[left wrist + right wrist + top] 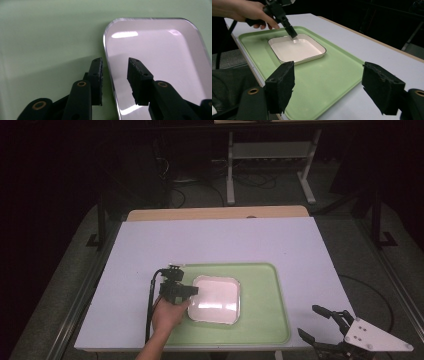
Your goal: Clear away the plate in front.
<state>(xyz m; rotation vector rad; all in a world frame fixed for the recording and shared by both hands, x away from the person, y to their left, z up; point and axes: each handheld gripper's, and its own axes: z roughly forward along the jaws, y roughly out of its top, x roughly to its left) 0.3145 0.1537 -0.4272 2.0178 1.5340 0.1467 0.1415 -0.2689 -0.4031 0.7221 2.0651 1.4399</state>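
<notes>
A white square plate [217,300] [160,50] [297,50] lies on a green tray [265,295] [50,37] [324,75] near the table's front. A hand holds my left gripper [192,291] [115,62] [293,33] at the plate's left rim. Its jaws are open and straddle the rim, one over the tray and one over the plate's inside. My right gripper [307,321] [328,70] hangs wide open off the table's front right corner, facing the tray with nothing between its jaws.
The tray sits on a white table [200,240] with a wooden strip [215,213] along its far edge. A black cable [150,305] trails from the left gripper. White stand legs [231,175] and cables lie on the dark floor behind.
</notes>
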